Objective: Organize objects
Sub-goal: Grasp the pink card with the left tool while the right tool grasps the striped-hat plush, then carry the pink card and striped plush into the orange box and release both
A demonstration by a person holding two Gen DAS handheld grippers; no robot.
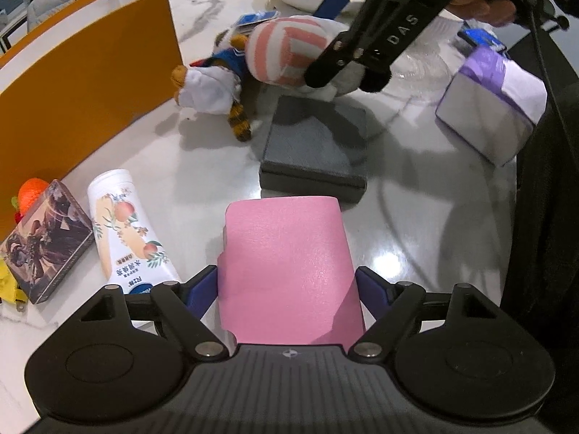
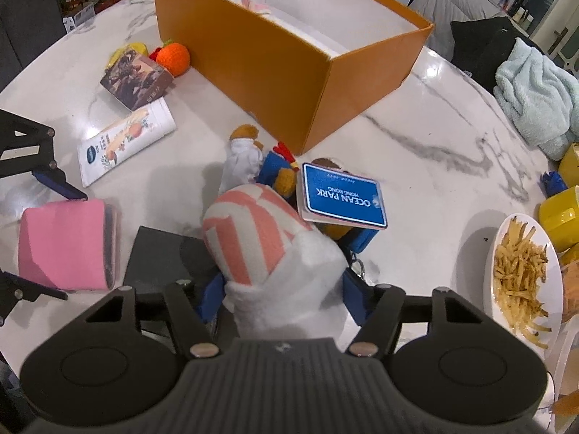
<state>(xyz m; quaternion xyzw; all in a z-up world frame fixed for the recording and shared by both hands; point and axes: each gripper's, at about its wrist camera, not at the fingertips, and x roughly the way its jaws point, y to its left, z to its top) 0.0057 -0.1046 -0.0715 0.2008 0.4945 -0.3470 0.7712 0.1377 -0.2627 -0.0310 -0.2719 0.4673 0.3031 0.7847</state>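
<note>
My left gripper (image 1: 289, 289) is shut on a pink case (image 1: 289, 271), held above the marble table; the case also shows in the right wrist view (image 2: 61, 242). My right gripper (image 2: 282, 289) is shut on a plush toy with a pink-and-white striped head (image 2: 253, 231), lifted just over the table, with a blue Ocean Park tag (image 2: 342, 199) hanging on it. In the left wrist view the toy (image 1: 282, 54) hangs from the right gripper (image 1: 347, 72). An open orange box (image 2: 289, 58) stands behind; it also shows in the left wrist view (image 1: 79, 83).
A dark grey flat box (image 1: 315, 148) lies ahead of the pink case. A white tube (image 1: 126, 231), a card box (image 1: 43, 242) and an orange knitted fruit (image 2: 173, 58) lie by the orange box. A purple tissue pack (image 1: 495, 101) is right. A plate of fries (image 2: 524, 278) sits far right.
</note>
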